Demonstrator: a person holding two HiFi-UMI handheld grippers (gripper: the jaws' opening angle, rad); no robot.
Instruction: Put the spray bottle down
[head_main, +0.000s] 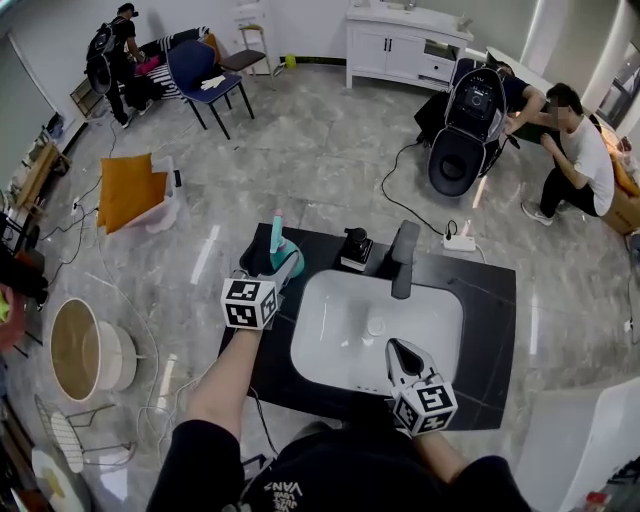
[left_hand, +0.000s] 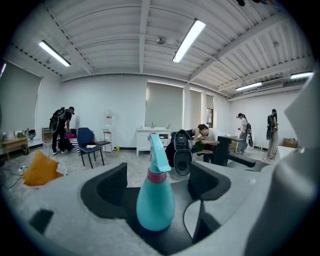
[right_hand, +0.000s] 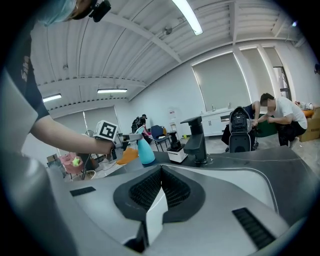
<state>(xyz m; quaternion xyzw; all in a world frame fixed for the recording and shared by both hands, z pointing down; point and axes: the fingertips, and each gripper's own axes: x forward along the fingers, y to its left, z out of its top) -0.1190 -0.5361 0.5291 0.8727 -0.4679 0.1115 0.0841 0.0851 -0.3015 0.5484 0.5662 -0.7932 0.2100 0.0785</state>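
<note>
A teal spray bottle (head_main: 281, 248) stands upright at the back left of the black counter (head_main: 490, 320), left of the white sink (head_main: 335, 300). My left gripper (head_main: 279, 260) is open, a finger on either side of the bottle. In the left gripper view the bottle (left_hand: 155, 197) rests on the counter between the pads, and a gap shows on each side. My right gripper (head_main: 396, 347) hovers over the sink's front right edge. Its pads (right_hand: 150, 190) meet, shut on nothing. The right gripper view shows the bottle (right_hand: 146, 152) and the left gripper (right_hand: 131, 142) far off at left.
A black faucet (head_main: 403, 255) and a black dispenser on a white base (head_main: 356, 248) stand behind the sink. A power strip (head_main: 459, 242) lies on the floor beyond. An orange cushion (head_main: 128, 188), a round basket (head_main: 85, 350), a blue chair (head_main: 200, 70) and people are around the room.
</note>
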